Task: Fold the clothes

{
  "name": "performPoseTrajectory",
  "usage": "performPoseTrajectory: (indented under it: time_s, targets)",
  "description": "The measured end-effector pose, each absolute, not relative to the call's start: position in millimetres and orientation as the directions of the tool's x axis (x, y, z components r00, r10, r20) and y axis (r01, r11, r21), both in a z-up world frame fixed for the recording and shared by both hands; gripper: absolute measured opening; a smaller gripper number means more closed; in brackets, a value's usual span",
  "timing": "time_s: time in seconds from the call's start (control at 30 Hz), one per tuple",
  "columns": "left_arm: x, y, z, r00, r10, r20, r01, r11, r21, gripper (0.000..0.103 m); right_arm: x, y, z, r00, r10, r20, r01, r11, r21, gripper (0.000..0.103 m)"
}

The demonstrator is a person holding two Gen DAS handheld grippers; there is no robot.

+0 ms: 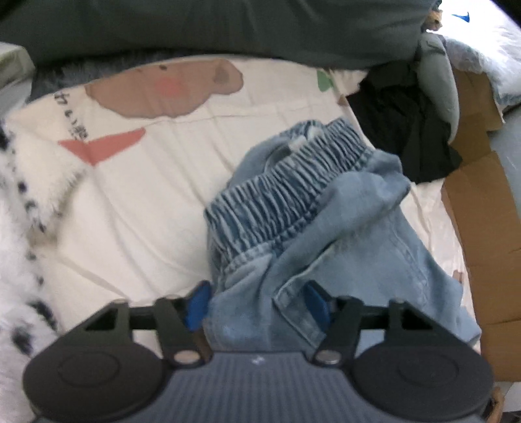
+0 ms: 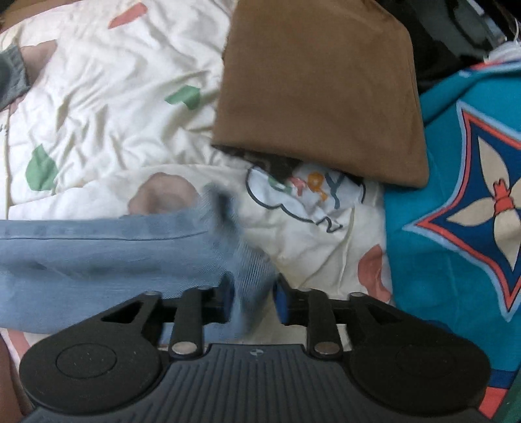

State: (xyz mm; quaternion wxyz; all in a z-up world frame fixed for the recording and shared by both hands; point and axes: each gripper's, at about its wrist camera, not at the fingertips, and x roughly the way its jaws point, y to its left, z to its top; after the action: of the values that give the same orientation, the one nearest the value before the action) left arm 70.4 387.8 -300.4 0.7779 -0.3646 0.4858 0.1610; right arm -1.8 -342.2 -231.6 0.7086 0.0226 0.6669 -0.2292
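Note:
Light blue jeans [image 1: 293, 208] with a gathered elastic waistband lie bunched on a cream printed bedsheet [image 1: 130, 195]. My left gripper [image 1: 256, 302] points down at them, and a thick wad of denim below the waistband fills the gap between its blue pads [image 1: 197, 302], which press on it from both sides. In the right wrist view a jeans leg [image 2: 97, 247] stretches in from the left over the sheet [image 2: 114, 97]. Its blurred end hangs between the pads of my right gripper [image 2: 254, 301]. That gripper is open, with a gap showing beside the right pad [image 2: 281, 304].
A folded brown garment [image 2: 319, 97] lies just beyond the right gripper, with a teal star-patterned blanket [image 2: 456, 227] to its right. In the left wrist view there is a cardboard box [image 1: 482, 227] and black cloth [image 1: 403, 130] at right, a dark grey-green cover [image 1: 228, 26] at the back, and white spotted fur [image 1: 19, 227] at left.

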Motion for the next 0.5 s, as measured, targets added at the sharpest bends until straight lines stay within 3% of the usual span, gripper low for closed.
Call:
performPoseTrajectory:
  time_s: [0.03, 0.13, 0.5]
  targets:
    - [71.4, 385.5, -299.0, 0.474, -0.111, -0.873, -0.595, 0.691, -0.411, 0.029, 0.5, -339.6, -228.9, 0.018, -0.301, -0.954, 0.347, 0.896, -0.276, 0.047]
    - [72.9, 378.9, -285.5, 0.47, -0.103, -0.877, -0.562, 0.731, -0.387, 0.019, 8.7, -332.1, -221.5, 0.075, -0.305, -0.949, 0.326, 0.907, -0.266, 0.048]
    - [48.1, 409.0, -228.4, 0.479, -0.12, -0.869, -0.606, 0.671, -0.427, 0.011, 43.6, -259.7, -217.8, 0.307, -0.125, -0.943, 0.151, 0.985, -0.082, 0.049]
